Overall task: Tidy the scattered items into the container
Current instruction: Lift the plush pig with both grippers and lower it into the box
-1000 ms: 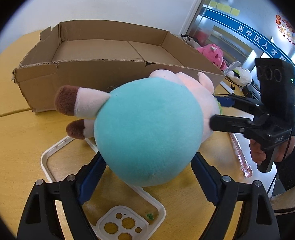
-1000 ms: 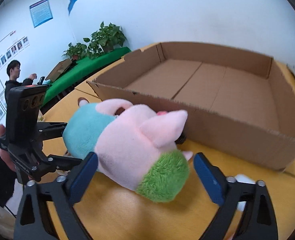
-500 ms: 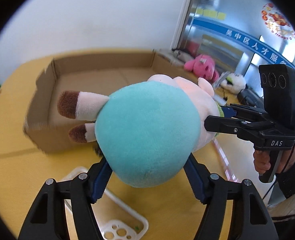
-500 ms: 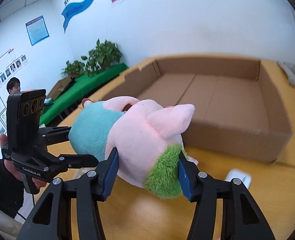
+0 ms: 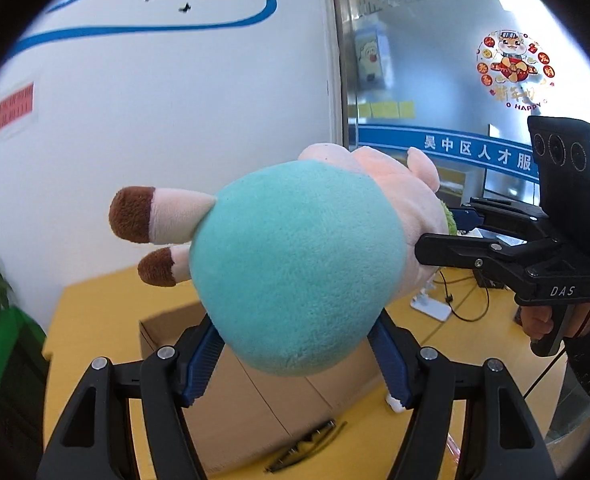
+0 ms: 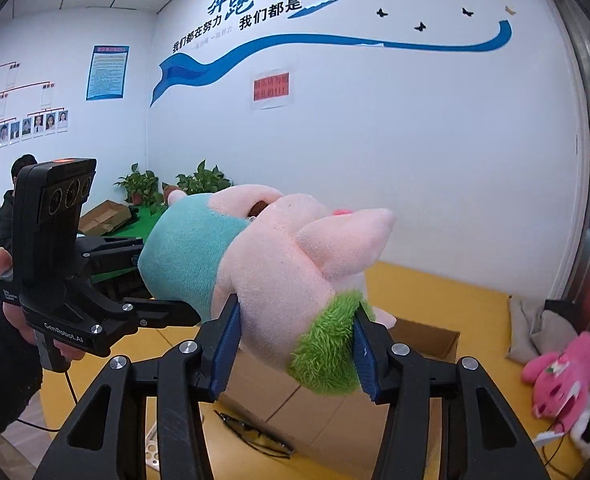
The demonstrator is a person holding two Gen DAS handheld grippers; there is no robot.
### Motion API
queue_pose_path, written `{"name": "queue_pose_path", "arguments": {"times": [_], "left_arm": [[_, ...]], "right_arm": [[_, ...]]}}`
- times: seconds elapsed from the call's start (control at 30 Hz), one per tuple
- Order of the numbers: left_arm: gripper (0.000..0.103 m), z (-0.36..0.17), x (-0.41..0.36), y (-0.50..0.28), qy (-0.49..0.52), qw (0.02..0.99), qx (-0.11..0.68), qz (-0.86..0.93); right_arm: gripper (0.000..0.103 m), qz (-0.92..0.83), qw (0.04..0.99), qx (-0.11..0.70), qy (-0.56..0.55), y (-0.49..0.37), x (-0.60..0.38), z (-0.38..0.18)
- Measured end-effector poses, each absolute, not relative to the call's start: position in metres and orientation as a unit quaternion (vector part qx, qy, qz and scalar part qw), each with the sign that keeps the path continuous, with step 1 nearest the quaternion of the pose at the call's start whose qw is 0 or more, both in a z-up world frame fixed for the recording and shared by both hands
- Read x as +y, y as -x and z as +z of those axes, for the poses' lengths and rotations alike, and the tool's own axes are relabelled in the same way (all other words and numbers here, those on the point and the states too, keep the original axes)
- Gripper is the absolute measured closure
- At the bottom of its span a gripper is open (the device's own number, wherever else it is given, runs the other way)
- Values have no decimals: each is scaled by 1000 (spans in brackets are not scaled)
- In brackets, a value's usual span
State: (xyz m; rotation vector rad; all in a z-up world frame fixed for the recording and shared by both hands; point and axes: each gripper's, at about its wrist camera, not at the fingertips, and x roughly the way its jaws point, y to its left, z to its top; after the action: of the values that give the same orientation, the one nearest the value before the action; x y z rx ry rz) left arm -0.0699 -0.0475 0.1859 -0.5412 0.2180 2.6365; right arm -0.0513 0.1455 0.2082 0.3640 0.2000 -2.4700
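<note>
A pig plush toy [image 5: 299, 276] with a teal body, pink head and green cap hangs in the air between both grippers. My left gripper [image 5: 295, 360] is shut on its teal body. My right gripper [image 6: 295, 344] is shut on its pink head and green cap [image 6: 327, 352]. The right gripper shows in the left wrist view [image 5: 447, 236]; the left gripper shows in the right wrist view [image 6: 163, 280]. The open cardboard box [image 5: 255, 408] lies below the toy on the yellow table [image 5: 91, 312], and also shows in the right wrist view [image 6: 427, 340].
Black glasses [image 5: 307, 444] lie on the table in front of the box, also in the right wrist view [image 6: 255, 436]. A pink plush toy [image 6: 555, 376] and a grey cloth [image 6: 531, 328] lie at the right. A white charger with cable [image 5: 431, 306] lies behind.
Both grippers closed on the plush toy and lifted it well above the table. The box now lies below the toy instead of behind it.
</note>
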Motion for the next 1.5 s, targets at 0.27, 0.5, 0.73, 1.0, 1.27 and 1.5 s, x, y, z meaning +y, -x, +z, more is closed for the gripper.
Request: {"name": "queue_pose_path", "arguments": {"times": [0.27,0.5,0.73,1.0,1.27,1.5], "left_arm": [[38,243,-60,103,160,194,87,964],[44,256,-63,146,173,173,93,965],[44,239,-79,205,203,164,75,962],[44,164,-100,283,289,166,52,941],[45,68,-129,342,399,155,18,904],[45,-7,-136,371,480,144,-4,865]], "right_arm": [[52,-943,303,96,-100,82,123,278],[55,-944,300,94,-104,133,105,293],[56,-942,295,79,-137,195,94,278],[56,-932,290,52,-211,280,79,199],[56,-912,289,10,-290,342,68,99],[56,-886,283,-24,-367,375,62,12]]}}
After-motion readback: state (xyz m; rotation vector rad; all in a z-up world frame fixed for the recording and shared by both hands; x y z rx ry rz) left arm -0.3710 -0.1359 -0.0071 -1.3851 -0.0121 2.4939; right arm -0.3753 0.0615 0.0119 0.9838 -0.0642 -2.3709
